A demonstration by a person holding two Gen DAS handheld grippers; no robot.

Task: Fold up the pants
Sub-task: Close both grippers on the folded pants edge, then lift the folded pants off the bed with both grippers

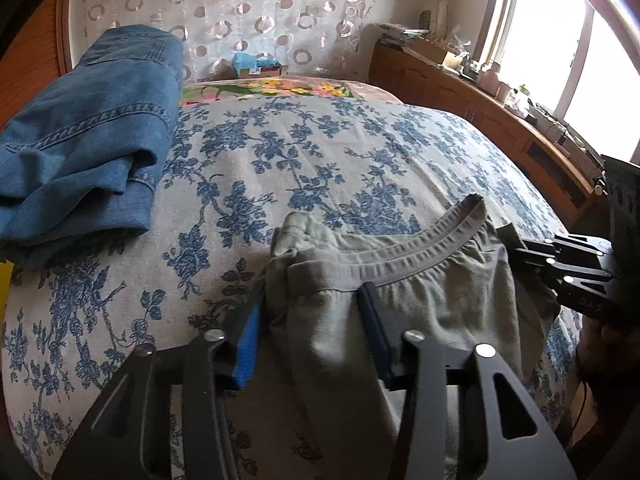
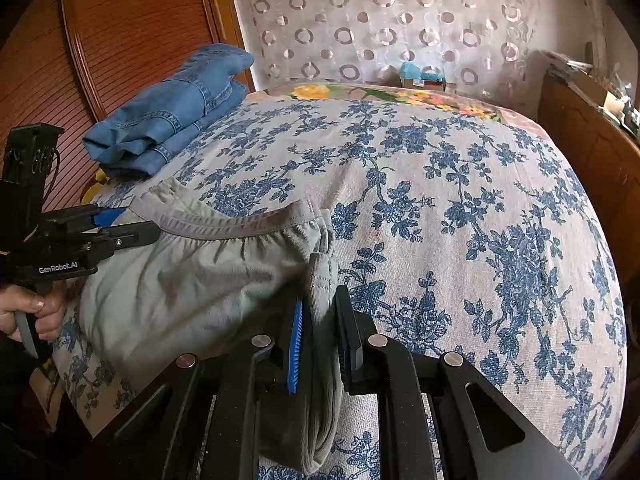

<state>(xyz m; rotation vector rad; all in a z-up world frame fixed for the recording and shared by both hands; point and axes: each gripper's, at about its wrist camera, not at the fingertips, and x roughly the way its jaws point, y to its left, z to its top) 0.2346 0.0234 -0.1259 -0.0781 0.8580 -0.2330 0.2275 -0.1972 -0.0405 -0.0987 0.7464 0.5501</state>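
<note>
Blue-flowered bedspread point(image 1: 320, 152) covers the bed, and on its near edge lie the grey-green pants point(image 1: 400, 280), with the elastic waistband turned toward the middle of the bed. One end of the waist is bunched between the fingers of the left gripper point(image 1: 312, 312); its jaws stand rather wide, with cloth between them, so I cannot tell if they really pinch. The right gripper point(image 2: 320, 320) has its jaws pressed on a thick fold of the other waist end. Folded blue jeans point(image 2: 168, 112) lie at the far left corner of the bed, well apart, beside a wooden headboard point(image 2: 120, 40).
</note>
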